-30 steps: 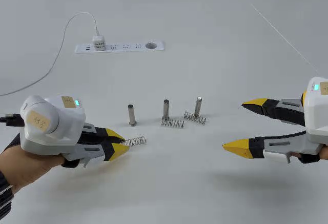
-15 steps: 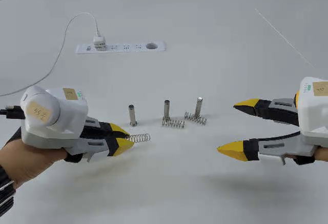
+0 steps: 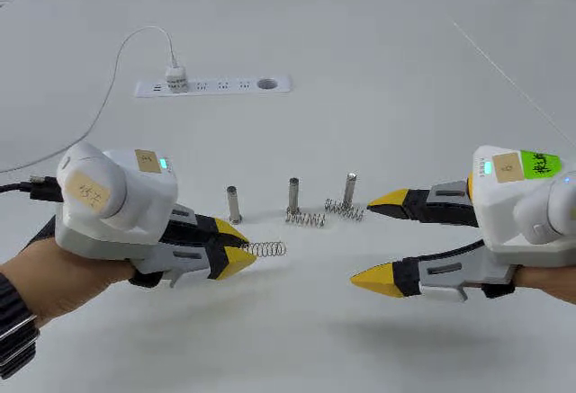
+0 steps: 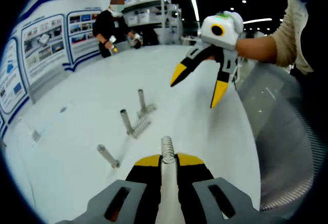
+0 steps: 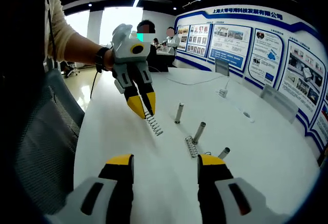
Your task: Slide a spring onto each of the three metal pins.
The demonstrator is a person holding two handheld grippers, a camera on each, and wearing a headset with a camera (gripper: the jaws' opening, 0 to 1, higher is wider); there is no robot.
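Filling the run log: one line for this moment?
left gripper: shut on spring | right gripper: open, empty | pins: three, bare | loose springs: two, beside pins

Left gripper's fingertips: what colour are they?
Yellow, on the left gripper gripping the coiled metal spring; the head view shows it best.

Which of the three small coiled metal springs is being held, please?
The coiled metal spring clamped in the yellow-tipped left gripper; the other two springs lie loose on the white table beside the upright metal pins.
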